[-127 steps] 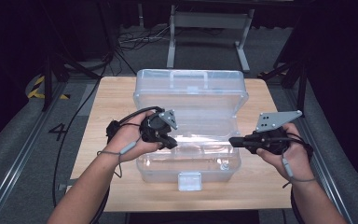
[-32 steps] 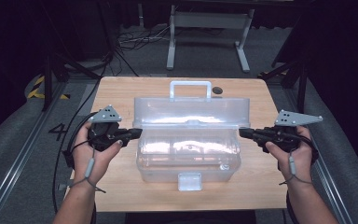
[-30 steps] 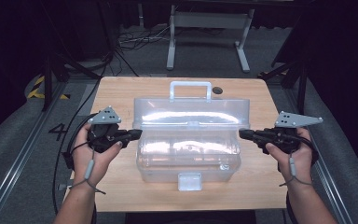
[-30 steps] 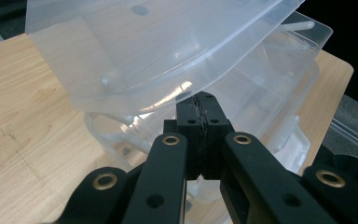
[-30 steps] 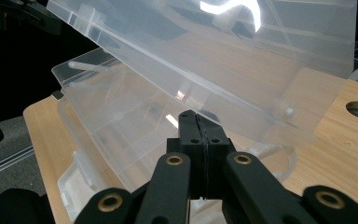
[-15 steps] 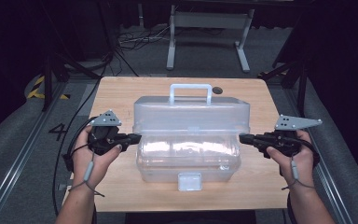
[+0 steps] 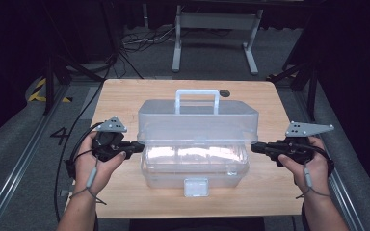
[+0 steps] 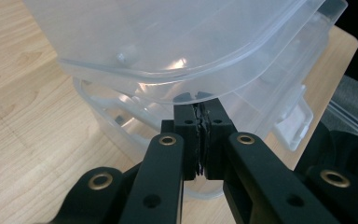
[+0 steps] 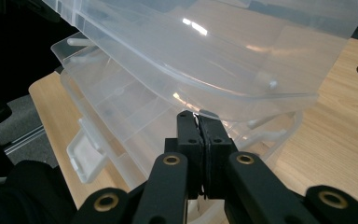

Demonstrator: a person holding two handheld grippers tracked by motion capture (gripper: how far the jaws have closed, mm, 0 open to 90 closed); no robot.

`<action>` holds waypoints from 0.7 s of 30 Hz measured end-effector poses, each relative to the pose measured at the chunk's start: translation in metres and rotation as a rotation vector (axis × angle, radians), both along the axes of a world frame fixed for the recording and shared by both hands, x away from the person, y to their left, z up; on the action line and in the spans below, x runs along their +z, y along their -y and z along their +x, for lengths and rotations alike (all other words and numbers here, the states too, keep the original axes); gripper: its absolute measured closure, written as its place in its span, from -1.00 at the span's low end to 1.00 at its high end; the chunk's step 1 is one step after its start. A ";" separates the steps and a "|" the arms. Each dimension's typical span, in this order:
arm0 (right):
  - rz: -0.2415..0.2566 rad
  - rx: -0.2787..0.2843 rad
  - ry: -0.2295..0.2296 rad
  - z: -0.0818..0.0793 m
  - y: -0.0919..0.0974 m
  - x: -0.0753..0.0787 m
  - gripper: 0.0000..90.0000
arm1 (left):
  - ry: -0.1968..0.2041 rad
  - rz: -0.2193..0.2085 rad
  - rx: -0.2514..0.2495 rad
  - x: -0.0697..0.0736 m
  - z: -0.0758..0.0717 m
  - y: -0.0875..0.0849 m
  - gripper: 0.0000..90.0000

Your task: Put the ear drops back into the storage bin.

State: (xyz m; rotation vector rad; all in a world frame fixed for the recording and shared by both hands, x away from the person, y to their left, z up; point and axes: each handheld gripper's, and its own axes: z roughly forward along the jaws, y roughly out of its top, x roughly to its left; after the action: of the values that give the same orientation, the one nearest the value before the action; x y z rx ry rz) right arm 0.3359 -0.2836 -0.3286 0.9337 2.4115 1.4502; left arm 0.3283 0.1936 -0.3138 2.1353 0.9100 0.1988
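Observation:
A clear plastic toolbox stands in the middle of the wooden table [image 7: 125, 96]. Its base [image 7: 195, 168] has a front latch [image 7: 196, 186]. The hinged lid [image 7: 197, 118] with a white handle [image 7: 197, 98] hangs tilted a little above the base, partly open. My left gripper [image 7: 139, 144] is shut, its tips under the lid's left edge [image 8: 135, 88]. My right gripper [image 7: 253, 147] is shut too, tips under the lid's right edge [image 9: 242, 100]. In the left gripper view the left gripper [image 8: 199, 103] has nothing between its pads, and in the right gripper view the right gripper [image 9: 197, 115] likewise.
A round hole [image 7: 225, 93] sits in the table behind the box. A metal stand [image 7: 217, 29] and cables [image 7: 125, 43] lie on the floor beyond the table. Bare wood shows to the left and right of the box.
The lid, lying open and back four seconds ago, has swung forward and down over the base. Both grippers sank slightly with its side edges.

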 end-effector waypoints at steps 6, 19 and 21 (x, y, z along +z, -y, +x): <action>-0.044 0.010 -0.010 -0.001 -0.002 0.000 0.96 | -0.017 0.040 -0.010 0.000 -0.003 0.001 0.92; -0.100 0.033 -0.045 -0.003 -0.005 -0.003 0.94 | -0.063 0.078 -0.044 -0.002 -0.003 0.003 0.91; -0.104 0.035 -0.049 -0.003 -0.005 -0.003 0.94 | -0.067 0.084 -0.048 -0.002 -0.003 0.003 0.91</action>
State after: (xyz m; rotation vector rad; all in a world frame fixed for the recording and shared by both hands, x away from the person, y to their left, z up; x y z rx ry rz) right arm 0.3328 -0.2785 -0.3313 0.9180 2.5239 1.3135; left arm 0.3251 0.1906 -0.3162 2.2509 0.9021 0.1450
